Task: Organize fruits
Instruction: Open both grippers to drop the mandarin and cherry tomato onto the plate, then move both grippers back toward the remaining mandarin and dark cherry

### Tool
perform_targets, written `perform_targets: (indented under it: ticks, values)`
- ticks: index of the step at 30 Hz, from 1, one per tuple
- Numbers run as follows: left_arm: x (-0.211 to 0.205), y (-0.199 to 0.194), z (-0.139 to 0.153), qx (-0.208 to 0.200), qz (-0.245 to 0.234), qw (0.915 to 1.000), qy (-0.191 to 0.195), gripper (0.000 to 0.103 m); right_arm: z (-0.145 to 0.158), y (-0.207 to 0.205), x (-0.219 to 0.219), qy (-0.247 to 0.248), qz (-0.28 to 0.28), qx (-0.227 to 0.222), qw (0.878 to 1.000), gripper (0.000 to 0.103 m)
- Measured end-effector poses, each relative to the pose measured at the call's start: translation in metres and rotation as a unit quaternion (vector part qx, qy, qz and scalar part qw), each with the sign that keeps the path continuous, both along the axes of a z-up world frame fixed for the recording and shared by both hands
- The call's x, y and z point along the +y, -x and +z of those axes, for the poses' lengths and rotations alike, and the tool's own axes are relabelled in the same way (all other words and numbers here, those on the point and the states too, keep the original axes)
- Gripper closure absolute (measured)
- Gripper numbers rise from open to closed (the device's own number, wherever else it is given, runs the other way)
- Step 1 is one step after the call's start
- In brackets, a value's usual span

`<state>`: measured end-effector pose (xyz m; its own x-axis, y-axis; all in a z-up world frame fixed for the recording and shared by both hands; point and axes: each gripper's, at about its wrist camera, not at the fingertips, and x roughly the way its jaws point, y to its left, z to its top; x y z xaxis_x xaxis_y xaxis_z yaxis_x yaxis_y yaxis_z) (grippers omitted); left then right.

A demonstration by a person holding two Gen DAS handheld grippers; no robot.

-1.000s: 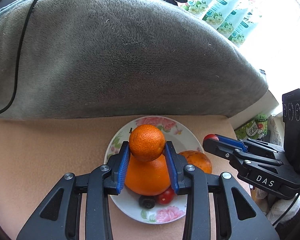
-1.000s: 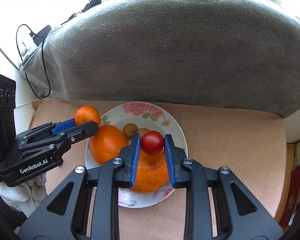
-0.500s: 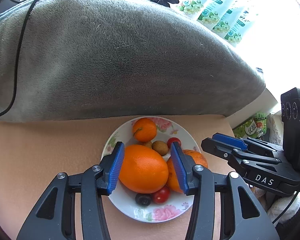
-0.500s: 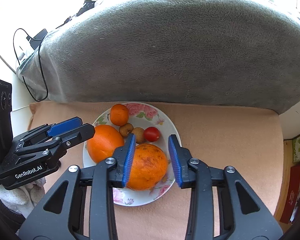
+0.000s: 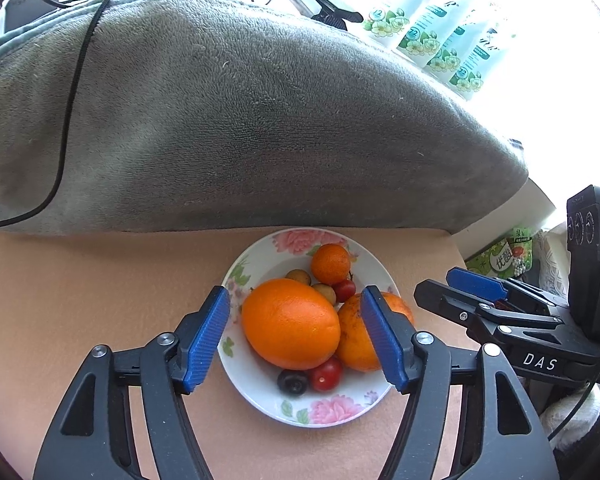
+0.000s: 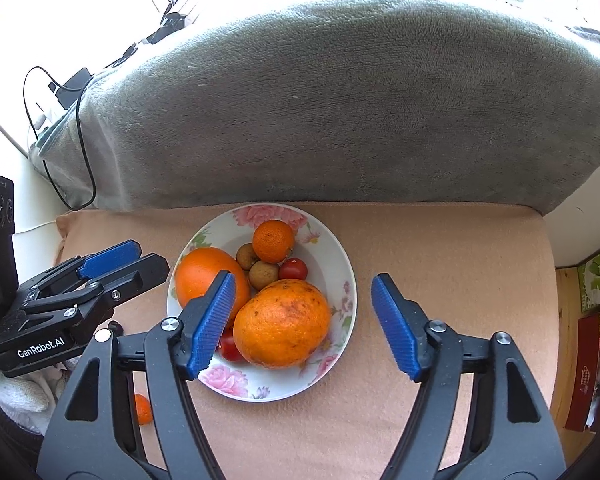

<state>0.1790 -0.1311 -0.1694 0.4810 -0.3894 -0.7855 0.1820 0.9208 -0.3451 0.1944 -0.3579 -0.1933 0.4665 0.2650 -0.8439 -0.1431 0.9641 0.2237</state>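
Note:
A white floral plate (image 5: 256, 384) (image 6: 342, 268) on the tan mat holds two large oranges (image 5: 290, 328) (image 6: 282, 322), a small mandarin (image 5: 331, 263) (image 6: 273, 240), two brown longans (image 6: 263, 274), cherry tomatoes (image 5: 326, 374) (image 6: 293, 269) and a dark grape (image 5: 292, 381). My left gripper (image 5: 296, 334) is open and empty, above the plate's near side. My right gripper (image 6: 304, 326) is open and empty, above the spotted orange. Each gripper shows in the other view, the right one (image 5: 476, 292) and the left one (image 6: 112, 260).
A grey towel-covered bulk (image 5: 240, 120) rises right behind the plate. A small orange fruit (image 6: 142, 409) lies at the mat's near left, below the left gripper. Cables (image 5: 72, 92) and green-white packets (image 5: 432, 28) are at the back.
Both grippers opened and drew back. The left let go of the mandarin and the right let go of a cherry tomato; both fruits now lie in the plate.

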Motion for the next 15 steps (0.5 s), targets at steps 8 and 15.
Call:
perform_targets:
  ticks: [8, 15]
  values:
    - [0.013, 0.01, 0.001, 0.004, 0.003, 1.0, -0.003, 0.035, 0.004, 0.012, 0.002, -0.002, -0.008, 0.002, 1.0, 0.025]
    - [0.025, 0.02, 0.006, 0.001, 0.006, 0.9999, -0.009, 0.035, 0.006, 0.026, 0.009, -0.006, -0.013, 0.001, 1.0, 0.024]
